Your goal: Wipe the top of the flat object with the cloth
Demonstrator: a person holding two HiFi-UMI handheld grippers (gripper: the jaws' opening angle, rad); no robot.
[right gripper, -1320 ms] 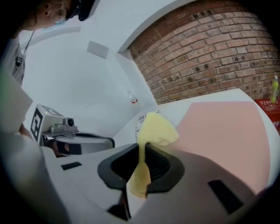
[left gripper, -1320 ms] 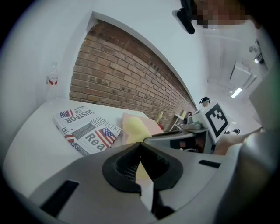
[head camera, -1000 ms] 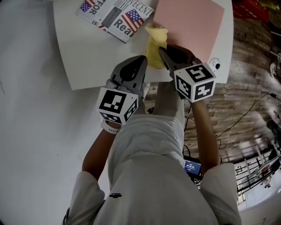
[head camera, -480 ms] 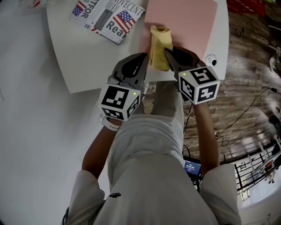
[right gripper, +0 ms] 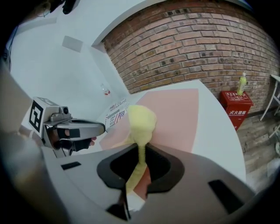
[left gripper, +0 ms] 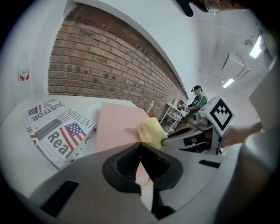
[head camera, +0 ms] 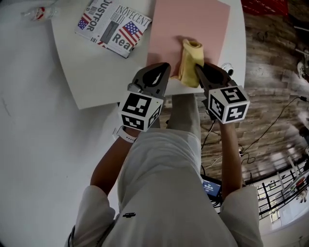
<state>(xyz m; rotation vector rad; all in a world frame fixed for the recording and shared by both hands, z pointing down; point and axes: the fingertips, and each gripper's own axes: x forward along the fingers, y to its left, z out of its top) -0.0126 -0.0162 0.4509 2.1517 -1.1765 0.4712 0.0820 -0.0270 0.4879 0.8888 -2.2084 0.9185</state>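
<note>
A pink flat sheet (head camera: pixel 186 21) lies on the white table (head camera: pixel 96 67). A yellow cloth (head camera: pixel 190 60) rests bunched on the sheet's near part, and my right gripper (head camera: pixel 199 67) is shut on its near end. In the right gripper view the cloth (right gripper: pixel 141 122) runs up out of the right gripper (right gripper: pixel 141 146) onto the sheet (right gripper: pixel 175 111). My left gripper (head camera: pixel 164 67) stands shut over the sheet's near left corner, just left of the cloth. In its own view the left gripper (left gripper: pixel 140 143) has its tips together, with the sheet (left gripper: pixel 116 120) and cloth (left gripper: pixel 151 131) beyond.
A newspaper (head camera: pixel 113 26) lies left of the sheet. A small round white object (head camera: pixel 227 68) sits at the table's near right edge. A bottle (head camera: pixel 36 12) lies at the far left. A red box (right gripper: pixel 236 103) stands on the floor by the brick wall.
The right gripper has dragged the cloth to the right, from the sheet's near left corner towards its middle. The left gripper has kept its place beside it.
</note>
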